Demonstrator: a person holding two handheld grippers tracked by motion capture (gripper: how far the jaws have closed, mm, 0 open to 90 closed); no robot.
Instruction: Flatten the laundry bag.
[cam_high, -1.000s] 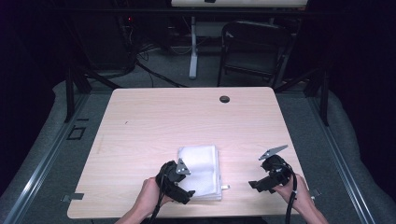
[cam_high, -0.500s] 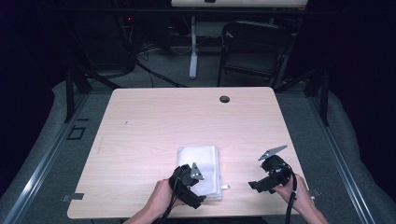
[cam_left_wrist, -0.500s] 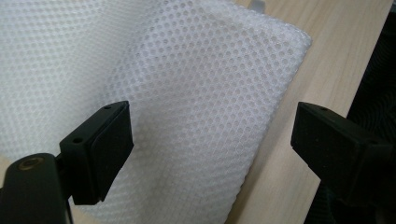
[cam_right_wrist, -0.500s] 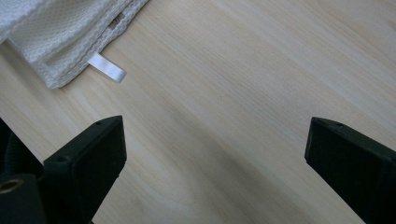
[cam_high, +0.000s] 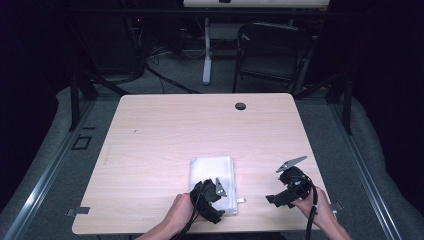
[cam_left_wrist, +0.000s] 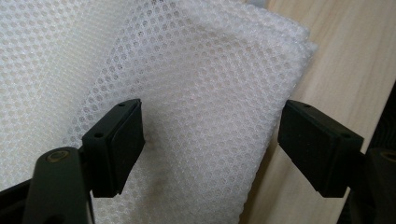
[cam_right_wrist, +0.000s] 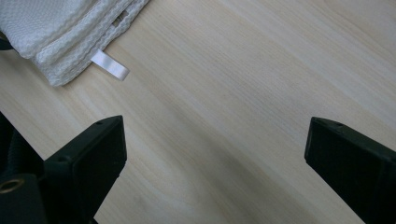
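- The left gripper (cam_high: 220, 192), in the lower middle of the high view, sits over the near end of the folded white mesh cloth (cam_high: 212, 172). In the left gripper view its jaws stand fairly wide and have just been closing; the mesh lies between them, the left pad against the fabric, the right pad off the cloth's edge over bare wood. I judge it not yet a pinch.
- The cloth lies on the table (cam_high: 165, 130) in the lower centre of the high view, already folded into a neat stack of several layers; those layered edges show at the upper left of the right gripper view (cam_right_wrist: 60, 28).
- Its long axis runs up and down the high view frame, from the near table edge toward the far one, only slightly tilted. A small white tag (cam_right_wrist: 109, 65) sticks out from the lower right corner, pointing right toward the other gripper.
- The right gripper (cam_high: 280, 187), at the lower right of the high view, is well apart from the cloth, its jaws wide with nothing but bare wood between them.
- Judgement: the folding looks largely done. What remains is either one more fold or lifting the stack, and that grasp is only beginning.
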